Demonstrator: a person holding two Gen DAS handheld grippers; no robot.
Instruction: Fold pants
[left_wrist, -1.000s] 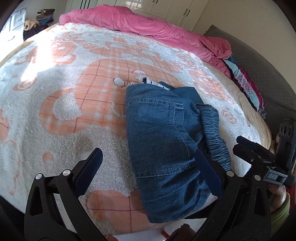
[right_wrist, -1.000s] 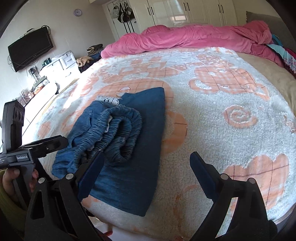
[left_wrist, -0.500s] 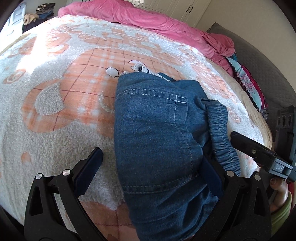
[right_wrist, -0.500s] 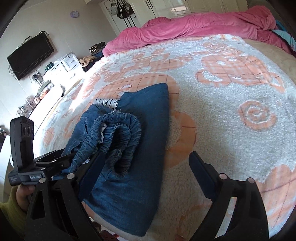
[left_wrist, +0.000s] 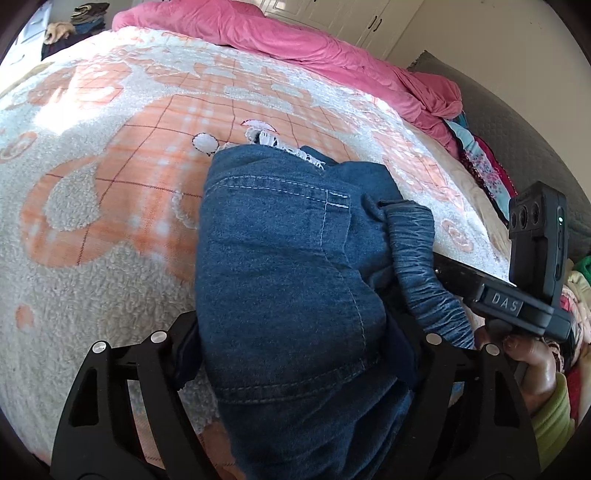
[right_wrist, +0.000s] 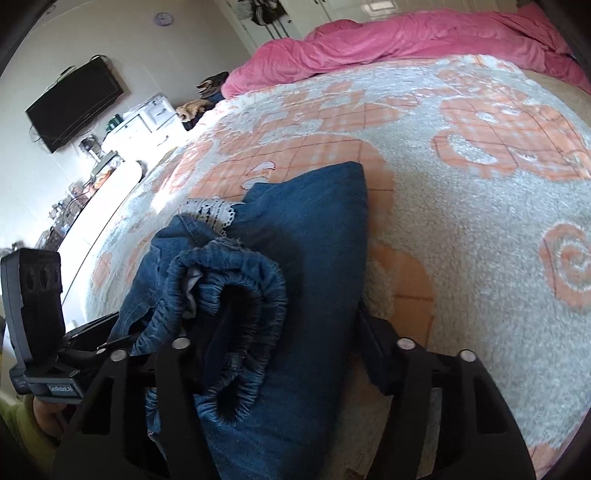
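Your jeans lie in a folded bundle on the fluffy orange-and-white blanket, at the near edge of the bed and well away from the pink duvet at the far end. The stretchy waistband sits bunched on top of the bundle, on the side nearest your right tongs, and a bit of white lace trim pokes out at the far end of the jeans.

Your left tongs reach around the near end of the bundle, one finger on each side of the thick denim. They have just been closing, and the cloth fills the gap between them. The pads look like they touch the denim now, so I think you are starting to squeeze it, but I cannot tell how firm the grip is.

Your right tongs have just been closing too. One finger is tucked in by the waistband loop and the other sits on the blanket just beside the jeans, so the stack is between them. I cannot tell if they press it yet.

You seem to hold both near corners so that the layers stay together when you lift. The jeans look almost folded; one more fold or a tidy-up may be left. Grab all the layers, or the waistband may slip out.
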